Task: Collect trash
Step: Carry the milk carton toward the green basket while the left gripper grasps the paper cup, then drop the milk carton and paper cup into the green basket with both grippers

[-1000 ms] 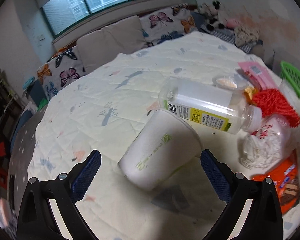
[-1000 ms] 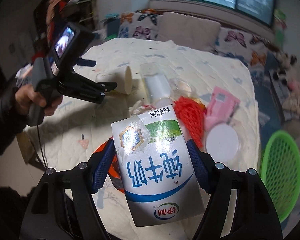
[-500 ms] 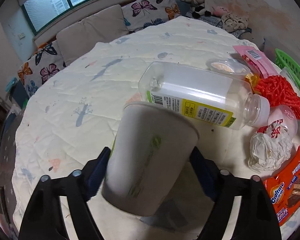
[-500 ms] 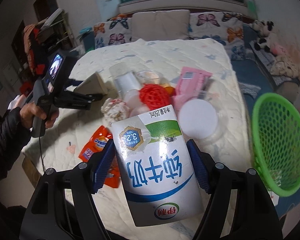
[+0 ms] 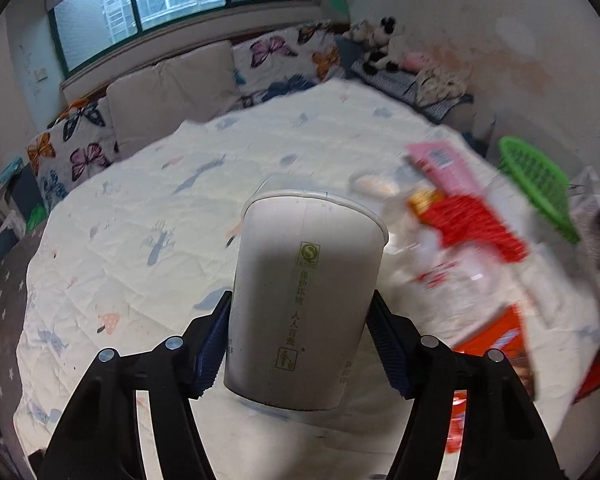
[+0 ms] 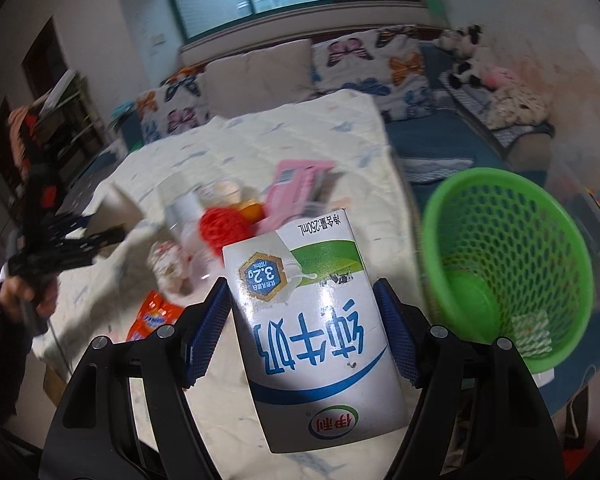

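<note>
My left gripper (image 5: 300,344) is shut on a white paper cup (image 5: 304,300), held above the table with its mouth pointing away. My right gripper (image 6: 302,328) is shut on a white milk carton (image 6: 312,332) with blue print, held upside down above the table's right edge. A green mesh basket (image 6: 508,256) stands off the table to the right of the carton, and shows in the left wrist view (image 5: 536,184). Trash lies in a blurred pile on the table: a red net (image 5: 472,224), a pink packet (image 5: 440,164), an orange wrapper (image 5: 496,340).
The table wears a cream quilted cloth (image 5: 180,208). A sofa with butterfly cushions (image 5: 172,92) runs behind it under the window. The basket holds a green lid and a piece of paper (image 6: 532,332). The left gripper and hand show at the right wrist view's left edge (image 6: 60,240).
My left gripper closed on the paper cup and lifted it off the table. My right gripper carried the milk carton to the right, toward the green basket.
</note>
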Tool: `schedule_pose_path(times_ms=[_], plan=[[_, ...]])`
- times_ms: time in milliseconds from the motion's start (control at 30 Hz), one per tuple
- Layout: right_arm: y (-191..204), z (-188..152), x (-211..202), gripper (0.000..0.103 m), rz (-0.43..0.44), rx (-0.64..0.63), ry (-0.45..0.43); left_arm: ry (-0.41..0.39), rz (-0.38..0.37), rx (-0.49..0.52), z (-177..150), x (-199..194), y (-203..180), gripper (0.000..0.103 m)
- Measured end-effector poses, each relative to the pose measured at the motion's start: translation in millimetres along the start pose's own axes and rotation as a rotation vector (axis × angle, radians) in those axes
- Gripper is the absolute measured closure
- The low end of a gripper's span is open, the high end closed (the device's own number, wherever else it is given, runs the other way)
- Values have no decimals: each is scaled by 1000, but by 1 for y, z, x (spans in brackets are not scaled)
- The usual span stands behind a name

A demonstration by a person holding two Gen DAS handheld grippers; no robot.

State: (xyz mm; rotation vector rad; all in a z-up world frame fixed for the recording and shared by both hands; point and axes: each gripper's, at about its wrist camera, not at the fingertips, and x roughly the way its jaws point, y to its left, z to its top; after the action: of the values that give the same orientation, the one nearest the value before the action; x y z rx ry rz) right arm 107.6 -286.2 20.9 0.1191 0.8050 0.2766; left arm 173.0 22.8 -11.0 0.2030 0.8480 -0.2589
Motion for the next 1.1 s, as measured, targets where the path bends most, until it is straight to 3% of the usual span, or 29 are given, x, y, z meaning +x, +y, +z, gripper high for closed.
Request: schedule_pose_path(times_ms=[233, 633, 967, 1100], plan=[[-49, 10, -8, 31, -104, 73, -44, -57, -106, 44, 30, -23, -51, 40], [-132, 15, 14, 31, -238, 170, -22, -44, -234, 119, 85, 2, -148, 40], [-174, 11, 36, 30, -249, 235, 17, -10, -284, 198, 120, 30, -214, 40], [-185, 7, 35, 24, -244, 255, 13, 0, -305, 230, 129, 35, -242, 40]])
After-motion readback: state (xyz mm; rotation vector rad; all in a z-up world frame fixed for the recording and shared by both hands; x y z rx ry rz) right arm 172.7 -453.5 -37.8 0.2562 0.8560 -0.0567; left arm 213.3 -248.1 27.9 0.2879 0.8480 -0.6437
